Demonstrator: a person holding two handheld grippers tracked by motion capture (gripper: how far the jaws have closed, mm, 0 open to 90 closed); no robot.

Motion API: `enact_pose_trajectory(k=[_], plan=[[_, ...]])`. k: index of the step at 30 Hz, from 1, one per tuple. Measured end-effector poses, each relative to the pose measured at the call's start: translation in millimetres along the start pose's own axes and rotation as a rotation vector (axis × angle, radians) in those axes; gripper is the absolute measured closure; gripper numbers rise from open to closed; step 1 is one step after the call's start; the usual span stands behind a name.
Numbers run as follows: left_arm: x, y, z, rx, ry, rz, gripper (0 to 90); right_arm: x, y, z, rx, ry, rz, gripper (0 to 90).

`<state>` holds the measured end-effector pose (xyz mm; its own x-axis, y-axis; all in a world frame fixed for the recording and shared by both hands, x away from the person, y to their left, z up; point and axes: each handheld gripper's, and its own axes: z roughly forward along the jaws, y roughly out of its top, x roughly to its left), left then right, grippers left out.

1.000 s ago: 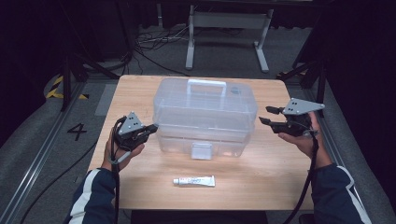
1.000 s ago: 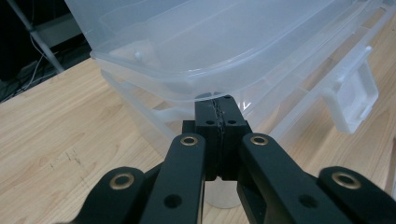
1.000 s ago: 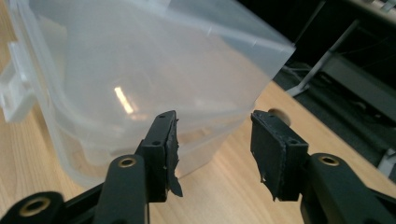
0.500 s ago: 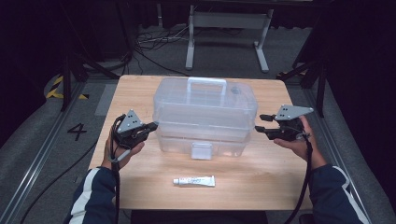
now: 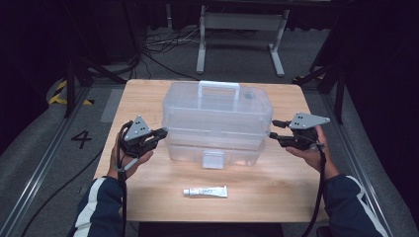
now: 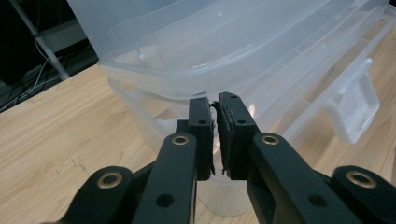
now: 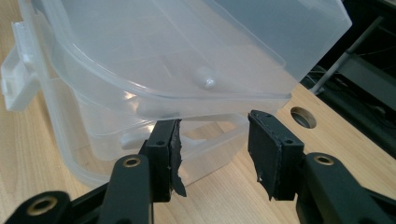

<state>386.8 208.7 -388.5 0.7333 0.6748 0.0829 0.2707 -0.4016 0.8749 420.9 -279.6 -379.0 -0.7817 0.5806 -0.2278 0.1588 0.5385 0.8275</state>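
Note:
A clear plastic box (image 5: 217, 116) with a white handle (image 5: 219, 85) and a front latch (image 5: 213, 159) stands shut in the middle of the wooden table (image 5: 281, 197). My left gripper (image 5: 164, 132) is at the box's left end. In the left gripper view its jaws (image 6: 215, 100) sit just under the lid's rim (image 6: 154, 84), a thin slit apart, and have just been opening with nothing seen between them. My right gripper (image 5: 273, 129) is at the box's right end. Its jaws (image 7: 217, 122) stand apart below the lid's rim (image 7: 187, 100); they have just been closing, and they touch nothing.
A small white tube (image 5: 206, 191) lies on the table in front of the box, near the front edge. A round hole (image 7: 302, 116) in the tabletop shows beyond the right jaws. Metal stands and cables are on the dark floor behind the table.
The right gripper has come down and in from the table's right side to the box's right end. The left gripper has stayed at the box's left end.

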Motion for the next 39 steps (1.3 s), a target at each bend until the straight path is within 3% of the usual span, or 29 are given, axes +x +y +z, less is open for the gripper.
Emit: enact_pose_trajectory(k=[8,14,17,23,32,39], plan=[[-4.1,-2.1,-2.4,0.006,-0.023,0.014,77.1,0.3,0.8,-2.6,-0.060,-0.029,0.014,57.9],[-13.3,-4.9,0.4,0.044,-0.042,0.050,74.3,4.3,4.7,-5.0,-0.123,-0.047,0.000,59.7],[-15.4,-5.2,-0.6,0.038,-0.054,0.046,73.2,7.6,6.0,-6.2,-0.160,-0.065,-0.016,63.0],[-17.9,-6.7,2.6,0.058,-0.060,0.062,71.5,10.4,7.3,-6.7,-0.188,-0.102,-0.032,67.7],[-25.4,-7.6,10.9,0.081,-0.089,0.084,66.6,13.0,10.7,-5.4,-0.239,-0.170,-0.007,71.6],[-31.7,-5.5,17.8,0.093,-0.109,0.101,64.8,11.3,14.1,-5.1,-0.251,-0.188,0.011,72.4]])
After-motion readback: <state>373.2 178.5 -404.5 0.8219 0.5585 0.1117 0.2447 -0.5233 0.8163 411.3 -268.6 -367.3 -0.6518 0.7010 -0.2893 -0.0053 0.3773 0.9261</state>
